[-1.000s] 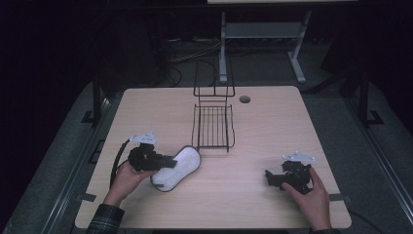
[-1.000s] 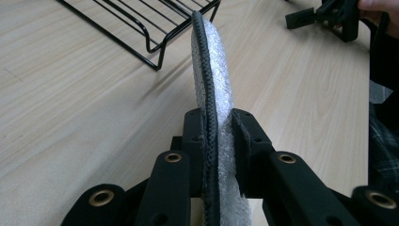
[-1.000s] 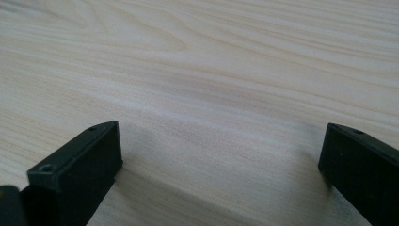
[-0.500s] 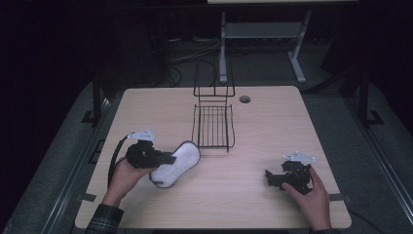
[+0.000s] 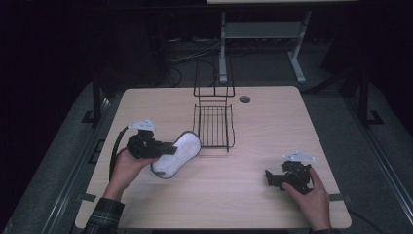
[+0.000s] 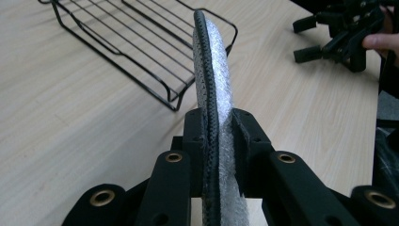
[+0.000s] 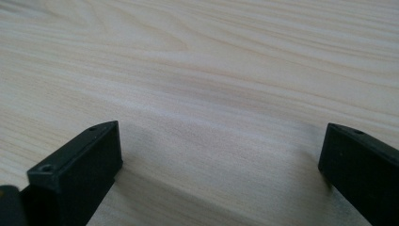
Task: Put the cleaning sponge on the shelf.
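A white fuzzy insole with a dark rim (image 5: pixel 176 153) hangs just above the table at the left, its toe end close to the wire rack (image 5: pixel 213 126). My left gripper (image 5: pixel 163 148) is shut on its heel end; in the left gripper view the insole (image 6: pixel 212 84) stands on edge, pinched between both pads (image 6: pixel 195 129). My right gripper (image 5: pixel 269 178) rests at the table's right front, held by a hand, jaws wide apart. In the right gripper view its fingers (image 7: pixel 77 165) frame bare wood, with nothing between them.
The black wire rack has an upright back frame (image 5: pixel 213 78) and a low tray at the table's middle rear. A round cable hole (image 5: pixel 245 99) lies to its right. Metal stand legs (image 5: pixel 263 34) are behind the wooden table (image 5: pixel 234 195).
My left gripper has lifted the insole off the table and carried it slightly up toward the rack. The right gripper has stayed where it was.
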### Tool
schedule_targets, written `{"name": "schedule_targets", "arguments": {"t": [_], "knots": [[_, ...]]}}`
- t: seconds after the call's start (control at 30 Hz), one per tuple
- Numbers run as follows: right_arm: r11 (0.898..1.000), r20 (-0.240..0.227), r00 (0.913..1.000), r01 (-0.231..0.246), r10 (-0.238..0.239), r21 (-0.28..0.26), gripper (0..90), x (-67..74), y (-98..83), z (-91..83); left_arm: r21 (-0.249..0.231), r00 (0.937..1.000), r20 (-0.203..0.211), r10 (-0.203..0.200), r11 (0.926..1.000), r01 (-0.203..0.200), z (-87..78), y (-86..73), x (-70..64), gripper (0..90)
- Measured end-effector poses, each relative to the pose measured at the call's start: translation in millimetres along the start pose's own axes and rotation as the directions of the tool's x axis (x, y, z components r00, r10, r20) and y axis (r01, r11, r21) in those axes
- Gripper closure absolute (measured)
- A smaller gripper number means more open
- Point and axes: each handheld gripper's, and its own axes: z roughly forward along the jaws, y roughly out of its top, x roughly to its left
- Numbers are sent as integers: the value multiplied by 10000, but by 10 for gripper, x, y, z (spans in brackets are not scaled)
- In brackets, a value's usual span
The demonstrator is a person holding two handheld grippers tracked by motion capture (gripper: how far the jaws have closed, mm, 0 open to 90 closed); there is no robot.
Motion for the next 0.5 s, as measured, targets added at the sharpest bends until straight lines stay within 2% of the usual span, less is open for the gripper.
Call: {"name": "schedule_targets", "arguments": {"t": [0.1, 0.4, 0.5], "knots": [[10000, -17, 10000, 38, -38, 10, 0, -3, 0, -1, -78, 9999, -62, 91, 9999, -92, 0, 90, 46, 761], [10000, 1, 10000, 4, -4, 0, 0, 0, 0, 0, -299, 9995, -309, -96, 9995, 87, 35, 283, 161, 759], [10000, -8, 10000, -8, 8, 3, 0, 0, 0, 0, -441, 9995, -241, -179, 9989, 168, 56, 335, 184, 760]]}}
